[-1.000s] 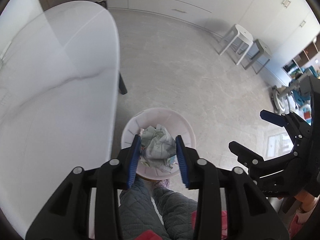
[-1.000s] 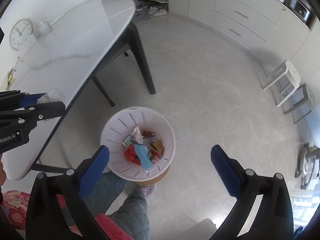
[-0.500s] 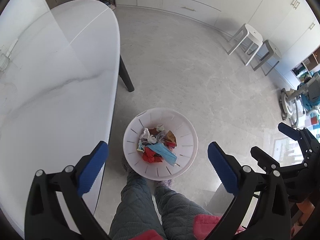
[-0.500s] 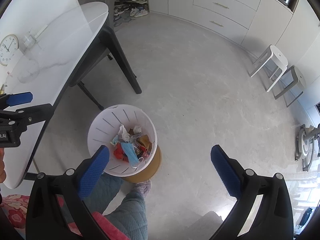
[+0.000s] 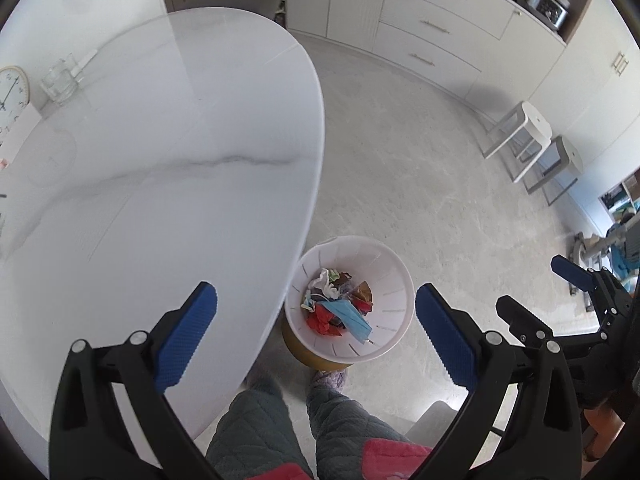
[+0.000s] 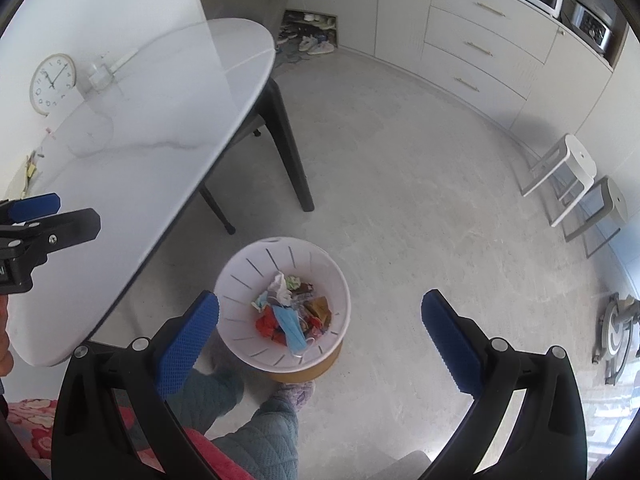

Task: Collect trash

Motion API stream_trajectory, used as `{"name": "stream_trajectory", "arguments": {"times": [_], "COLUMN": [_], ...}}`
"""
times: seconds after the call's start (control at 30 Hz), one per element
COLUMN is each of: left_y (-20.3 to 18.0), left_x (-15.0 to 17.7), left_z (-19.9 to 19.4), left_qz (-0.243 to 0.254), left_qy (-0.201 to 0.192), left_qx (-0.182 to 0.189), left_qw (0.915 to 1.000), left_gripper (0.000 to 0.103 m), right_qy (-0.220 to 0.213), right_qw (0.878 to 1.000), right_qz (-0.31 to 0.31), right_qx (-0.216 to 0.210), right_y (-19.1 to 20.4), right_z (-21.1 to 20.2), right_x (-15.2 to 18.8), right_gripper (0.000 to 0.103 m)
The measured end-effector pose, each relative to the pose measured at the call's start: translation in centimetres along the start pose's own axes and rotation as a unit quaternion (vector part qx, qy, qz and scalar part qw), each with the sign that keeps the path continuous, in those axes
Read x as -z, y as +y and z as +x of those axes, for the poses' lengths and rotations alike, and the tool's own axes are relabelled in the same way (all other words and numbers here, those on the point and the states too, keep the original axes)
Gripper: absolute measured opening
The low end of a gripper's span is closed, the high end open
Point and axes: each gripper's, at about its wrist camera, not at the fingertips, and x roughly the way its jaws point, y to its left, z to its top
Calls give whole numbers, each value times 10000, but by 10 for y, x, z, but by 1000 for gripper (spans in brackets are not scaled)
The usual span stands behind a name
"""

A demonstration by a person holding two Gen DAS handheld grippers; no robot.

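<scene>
In the left wrist view, the left gripper [image 5: 316,326] hangs with its blue-padded jaws spread wide and nothing between them, one finger over the near edge of the white marble tabletop [image 5: 160,168] and the other over the grey floor [image 5: 400,168]. Below, just beside the tabletop's rounded near edge, stands the white slotted trash bin [image 5: 394,280] on the floor, and inside it lies a heap of trash [image 5: 340,306]: a blue face mask, red scraps, white crumpled paper and brown wrappers. The person's quilted grey-green legs [image 5: 320,432] stand just beside the bin. At the right edge of this view the right gripper [image 5: 540,292] shows, also spread apart and empty. A glass [image 5: 60,84] and a round clock [image 5: 12,88] sit near the tabletop's far left edge. In the right wrist view, the right gripper [image 6: 320,322] is released, jaws wide, holding nothing, above the bin [image 6: 240,280] with the trash [image 6: 292,312] lying at its bottom. The bin stands near the table's dark leg [image 6: 290,156], beside the tabletop's [image 6: 140,140] edge. Two stools [image 6: 576,184] stand well apart, towards the cabinets [image 6: 472,44].
</scene>
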Motion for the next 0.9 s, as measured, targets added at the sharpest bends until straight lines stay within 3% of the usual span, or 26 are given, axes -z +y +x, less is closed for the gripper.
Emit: {"name": "stream_trajectory", "arguments": {"times": [0.33, 0.9], "left_y": [58, 171], "left_x": [21, 69], "left_z": [-47, -81], "left_qz": [38, 407], "left_qy": [-359, -496], "left_qx": [116, 137], "left_qw": [9993, 9978], "left_gripper": [95, 95], "right_qy": [-341, -434], "right_qw": [9991, 9970], "right_qz": [205, 549], "right_qx": [147, 334], "right_y": [68, 197], "right_z": [-29, -49], "right_x": [-7, 23], "right_gripper": [101, 101]}}
